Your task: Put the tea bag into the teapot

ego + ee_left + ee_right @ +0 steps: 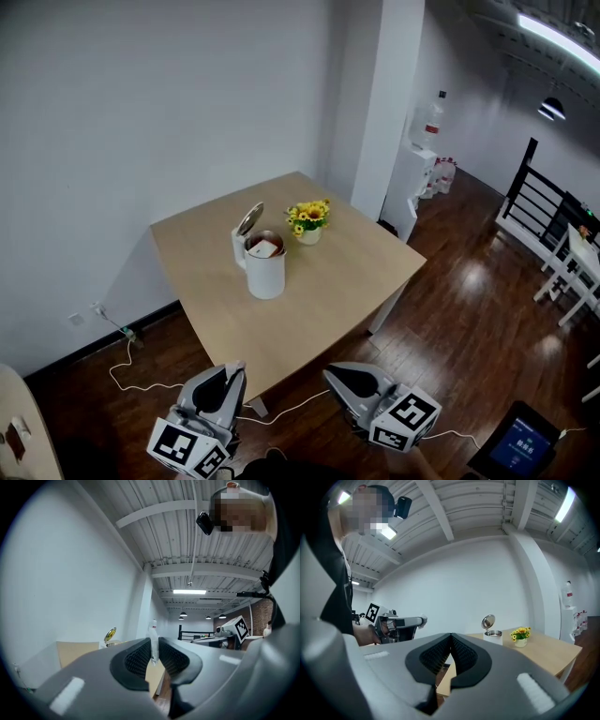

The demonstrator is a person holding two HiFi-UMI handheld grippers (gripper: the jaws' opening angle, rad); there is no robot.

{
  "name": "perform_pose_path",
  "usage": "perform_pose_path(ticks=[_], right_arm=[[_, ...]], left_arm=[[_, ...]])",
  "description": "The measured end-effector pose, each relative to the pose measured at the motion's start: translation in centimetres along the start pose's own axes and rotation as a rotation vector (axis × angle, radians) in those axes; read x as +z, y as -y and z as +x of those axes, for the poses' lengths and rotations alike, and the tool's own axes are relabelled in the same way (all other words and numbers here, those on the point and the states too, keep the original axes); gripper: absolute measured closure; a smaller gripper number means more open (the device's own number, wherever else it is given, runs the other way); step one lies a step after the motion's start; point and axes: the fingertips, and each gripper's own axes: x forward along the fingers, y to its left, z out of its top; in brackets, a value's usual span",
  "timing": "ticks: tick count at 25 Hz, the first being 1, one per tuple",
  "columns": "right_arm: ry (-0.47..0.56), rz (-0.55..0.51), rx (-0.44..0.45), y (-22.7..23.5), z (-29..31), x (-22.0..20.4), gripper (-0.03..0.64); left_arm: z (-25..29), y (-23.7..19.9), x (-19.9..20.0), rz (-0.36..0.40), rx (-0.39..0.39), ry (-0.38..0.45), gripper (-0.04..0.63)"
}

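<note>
The white teapot [265,272] stands on the wooden table [328,300] with its hinged lid [249,219] tipped up. A pale piece with a reddish-brown edge, apparently the tea bag [264,248], lies in its open mouth. Both grippers hang low, off the table's near edge. My left gripper [232,372] has a narrow gap between its pads [138,658]; only the far room shows through, nothing is held. My right gripper [330,372] has its pads [461,651] meeting at the tip, empty. The teapot [492,634] sits far ahead in the right gripper view.
A small pot of yellow flowers [308,221] stands just right of the teapot. A white water dispenser [412,183] with a bottle is beyond the pillar. A white cable [141,375] trails across the dark wood floor under the table's near corner.
</note>
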Motion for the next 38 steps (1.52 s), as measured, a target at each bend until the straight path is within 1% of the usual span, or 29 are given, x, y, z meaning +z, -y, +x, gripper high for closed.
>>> perform_pose_path(ticks=[4,8,10,12,16,19,23,25,30,35,38], right_arm=[[0.002,-0.003,-0.002,0.5,2.2,0.4,0.615],[-0.004,-0.002,0.002,0.9,3.0,1.4,0.615],[-0.004,-0.004,0.005,2.1,4.0,1.6,0.615],[-0.011,0.003,0.008,4.2,5.5,1.3,0.615],[-0.028,0.013,0.043,7.7,8.0,0.5,0.615],[-0.035,0.018,0.074,10.3,10.0,0.7,0.615],[-0.046,0.0,0.118,13.7,12.9,1.4,0.615],[-0.048,-0.005,0.137,15.0,14.1,1.9,0.615],[-0.046,-0.009,0.17,18.2,16.5,2.8,0.615],[-0.05,-0.017,0.208,20.6,18.7,3.3,0.615],[-0.043,-0.016,0.225,22.3,19.9,3.6,0.615]], left_arm=[[0.9,-2.3,-0.2,0.006,-0.019,-0.016,0.538],[1.6,-2.7,0.5,-0.02,-0.021,-0.015,0.538],[2.8,-3.5,0.4,-0.031,-0.022,-0.01,0.538],[4.8,-5.0,-0.4,-0.024,-0.022,-0.029,0.538],[8.2,-7.3,-1.4,-0.03,0.01,-0.046,0.538],[10.6,-8.5,-0.8,-0.036,0.042,-0.032,0.538],[14.0,-10.2,-0.4,-0.028,0.064,-0.028,0.538],[15.4,-11.3,-0.3,-0.032,0.083,-0.03,0.538],[19.3,-13.7,-0.2,-0.013,0.117,-0.041,0.538],[22.3,-15.8,0.3,-0.047,0.145,-0.025,0.537],[23.9,-16.8,0.3,-0.038,0.163,-0.03,0.537]])
